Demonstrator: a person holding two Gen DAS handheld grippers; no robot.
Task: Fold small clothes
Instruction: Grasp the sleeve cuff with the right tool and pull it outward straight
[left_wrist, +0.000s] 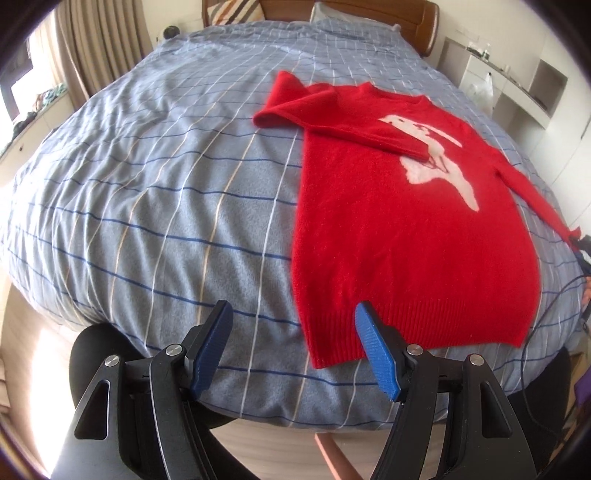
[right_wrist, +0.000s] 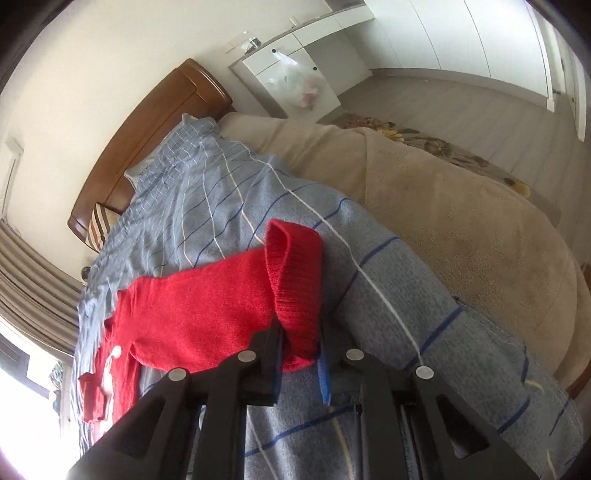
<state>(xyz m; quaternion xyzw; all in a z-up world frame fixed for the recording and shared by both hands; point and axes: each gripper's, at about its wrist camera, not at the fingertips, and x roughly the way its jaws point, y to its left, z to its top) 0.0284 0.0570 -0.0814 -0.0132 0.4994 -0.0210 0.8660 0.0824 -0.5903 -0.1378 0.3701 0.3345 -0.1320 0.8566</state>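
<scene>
Gripping the ribbed cuff (right_wrist: 295, 280) of a red sweater (left_wrist: 406, 221), the right gripper (right_wrist: 301, 350) has its jaws narrowed onto the knit, the cuff standing up in a soft loop between the black fingers. The left gripper (left_wrist: 291, 332) hangs wide apart with nothing between its blue, ridged pads (left_wrist: 376, 354), just above the sweater's ribbed hem at the near edge of the bed. The sweater, fuzzy knit with a white figure (left_wrist: 436, 155) on its chest, lies flat on a blue-grey checked duvet (left_wrist: 147, 184); one sleeve is folded across the chest, the other stretches toward the right gripper. Beyond it: a wooden headboard (right_wrist: 147, 140), a beige blanket (right_wrist: 461, 221), and a white cabinet (right_wrist: 295, 74) with a translucent plastic bag (right_wrist: 303, 85) hanging on its front, contents indistinct.
</scene>
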